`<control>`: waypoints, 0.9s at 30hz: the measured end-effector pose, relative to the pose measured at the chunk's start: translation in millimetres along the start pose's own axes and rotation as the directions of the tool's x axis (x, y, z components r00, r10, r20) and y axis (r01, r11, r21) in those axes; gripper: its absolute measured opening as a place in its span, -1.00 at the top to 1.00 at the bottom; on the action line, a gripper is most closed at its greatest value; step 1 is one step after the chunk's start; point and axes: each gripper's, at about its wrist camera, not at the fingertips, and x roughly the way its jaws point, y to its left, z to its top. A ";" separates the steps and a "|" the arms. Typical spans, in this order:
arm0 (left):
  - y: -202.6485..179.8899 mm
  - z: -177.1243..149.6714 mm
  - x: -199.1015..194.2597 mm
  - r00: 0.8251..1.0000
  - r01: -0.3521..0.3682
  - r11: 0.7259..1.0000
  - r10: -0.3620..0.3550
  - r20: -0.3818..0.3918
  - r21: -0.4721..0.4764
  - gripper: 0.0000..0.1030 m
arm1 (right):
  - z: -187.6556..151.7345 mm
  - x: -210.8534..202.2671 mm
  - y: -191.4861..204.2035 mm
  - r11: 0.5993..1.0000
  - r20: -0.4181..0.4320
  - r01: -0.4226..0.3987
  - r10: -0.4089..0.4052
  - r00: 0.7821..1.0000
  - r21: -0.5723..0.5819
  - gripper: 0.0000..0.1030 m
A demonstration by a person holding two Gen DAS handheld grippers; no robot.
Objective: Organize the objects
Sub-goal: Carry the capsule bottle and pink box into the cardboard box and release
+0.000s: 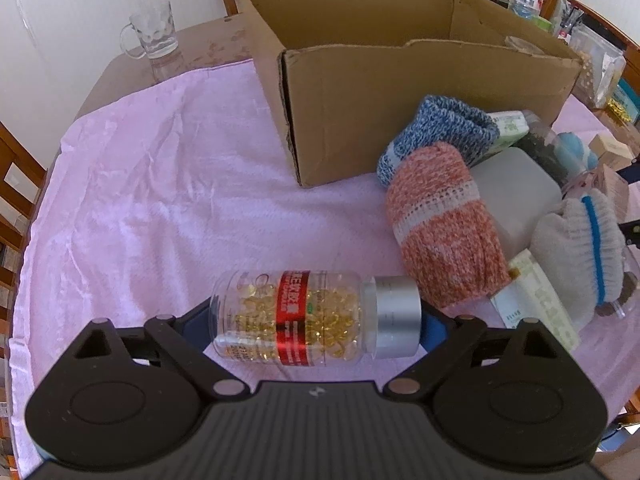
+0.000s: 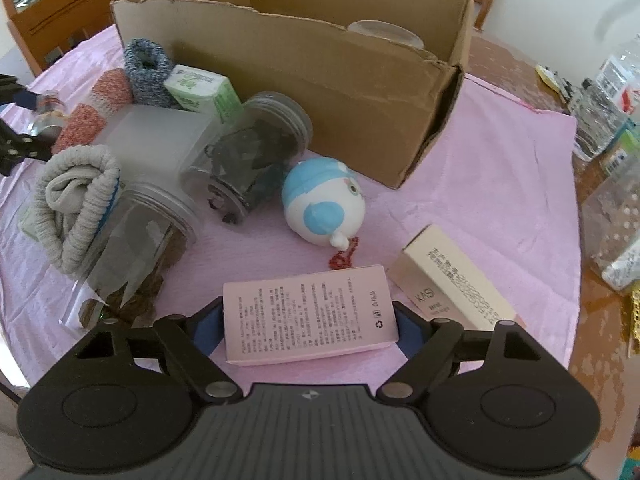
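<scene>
The capsule bottle (image 1: pixel 316 316) lies sideways between the fingers of the left tool (image 1: pixel 316 320), base against one finger and silver cap against the other, clamped, just above the pink cloth (image 1: pixel 160 184). The right tool (image 2: pixel 308 320) points level and forward, its fingers pressed on both short ends of a pink box (image 2: pixel 308 314). The cardboard box (image 2: pixel 320 76) stands open behind on the worktop, near rolled socks (image 1: pixel 440 224) and a plush toy (image 2: pixel 324 208).

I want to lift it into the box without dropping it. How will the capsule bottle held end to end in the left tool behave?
The capsule bottle looks like smooth, stiff clear plastic, so it may slip or pivot in the left tool. It is only partly filled with capsules, so probably light, with shifting contents. Being round, it would likely roll on the pink cloth if dropped.
</scene>
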 end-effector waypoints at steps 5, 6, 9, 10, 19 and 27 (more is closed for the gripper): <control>1.1 5.5 -15.2 1.000 -0.001 1.000 0.001 -0.015 0.024 -0.86 | 8.1 -8.4 2.2 0.999 -0.015 0.017 -0.017 1.000 0.047 -0.69; 1.4 8.0 -19.6 1.000 0.001 1.000 0.000 -0.019 0.030 -0.86 | 9.6 -12.9 1.3 0.998 -0.016 0.020 -0.019 1.000 0.056 -0.69; 1.0 17.4 -33.6 1.000 0.020 0.998 -0.019 -0.022 0.056 -0.86 | 18.1 -29.4 4.0 0.996 -0.012 0.033 -0.032 0.999 0.083 -0.69; 1.1 21.2 -38.7 0.999 0.032 0.997 -0.031 -0.019 0.064 -0.86 | 19.2 -34.7 6.9 0.996 -0.007 0.037 -0.036 0.999 0.086 -0.69; -9.3 63.2 -78.9 0.997 0.055 0.989 -0.063 0.053 0.134 -0.86 | 54.3 -77.4 9.7 0.998 0.071 -0.009 0.004 0.997 0.061 -0.69; -18.6 117.4 -85.4 0.989 0.026 0.993 -0.042 0.139 0.113 -0.86 | 107.4 -93.7 6.1 0.998 0.188 -0.056 0.057 0.981 -0.008 -0.69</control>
